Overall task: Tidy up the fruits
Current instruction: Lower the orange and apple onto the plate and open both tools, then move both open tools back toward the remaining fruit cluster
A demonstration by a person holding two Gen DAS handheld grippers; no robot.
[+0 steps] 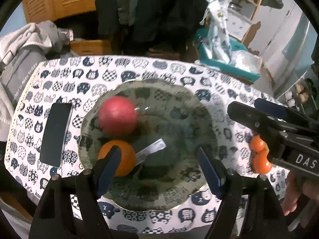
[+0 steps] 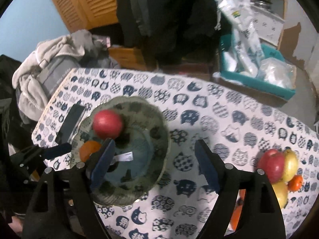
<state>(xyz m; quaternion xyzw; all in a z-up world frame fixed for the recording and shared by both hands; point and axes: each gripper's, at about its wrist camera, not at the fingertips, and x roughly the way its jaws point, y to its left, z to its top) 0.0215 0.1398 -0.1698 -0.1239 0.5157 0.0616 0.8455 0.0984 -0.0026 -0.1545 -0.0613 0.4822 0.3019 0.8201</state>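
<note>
From your left wrist, an apple (image 1: 117, 115) and orange (image 1: 117, 157) already sit on the plate (image 1: 199, 107); your left gripper (image 1: 157, 169) gapes empty. From your right wrist, the right gripper (image 2: 153, 163) gapes empty too; more fruit (image 2: 279, 169) waits on the tabletop (image 2: 219, 109).

Left gripper (image 1: 157, 165) open above a scalloped clear glass plate (image 1: 185, 107) holding two fruits.

A round red apple (image 1: 118, 116) sat left of centre on the plate, with a round orange (image 1: 117, 157) just below it, partly behind the gripper's left finger. A flat black phone (image 1: 54, 134) lay at the left on the cat-print tablecloth (image 1: 59, 75). The black right gripper (image 1: 243, 107) entered from the right edge, above two small tangerines (image 1: 260, 153).
</note>
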